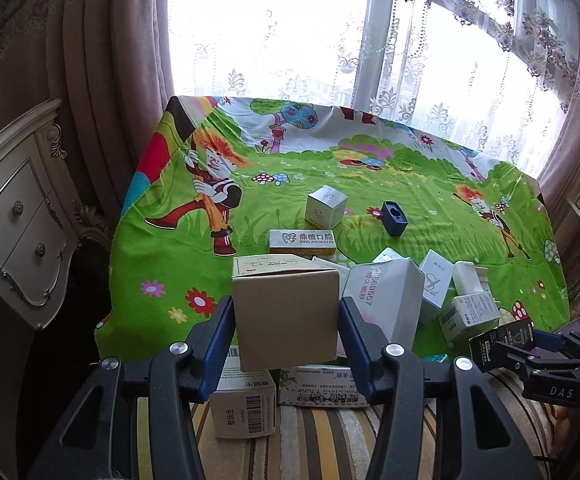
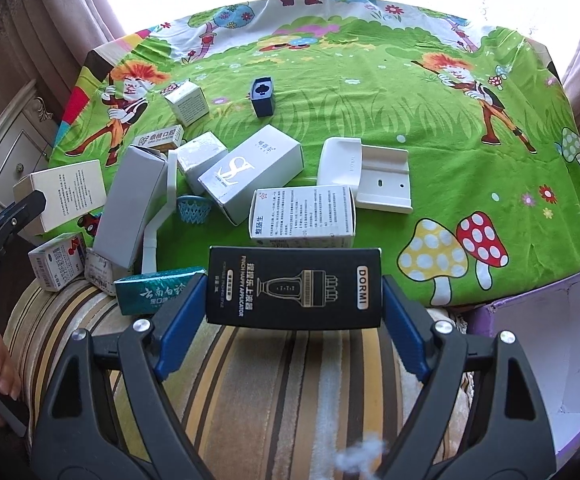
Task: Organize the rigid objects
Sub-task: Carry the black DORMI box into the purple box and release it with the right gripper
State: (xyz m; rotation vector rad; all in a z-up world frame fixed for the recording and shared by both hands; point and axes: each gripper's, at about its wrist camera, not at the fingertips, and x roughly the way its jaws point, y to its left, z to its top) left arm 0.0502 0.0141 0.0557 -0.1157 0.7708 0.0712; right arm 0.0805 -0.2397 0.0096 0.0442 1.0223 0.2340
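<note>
The left claw (image 1: 286, 312) is closed on a plain brown cardboard box (image 1: 286, 316) at lower centre of its view; the right claw (image 2: 293, 292) pinches a black DORMI applicator carton (image 2: 293, 288) low in its frame. Most sorting looks undone: about 10 white cartons lie jumbled mid-left on the green cartoon-print cloth (image 2: 369, 92) covering the bench. A purple open container (image 2: 549, 344) at lower right may be the destination, though its inside is barely visible
</note>
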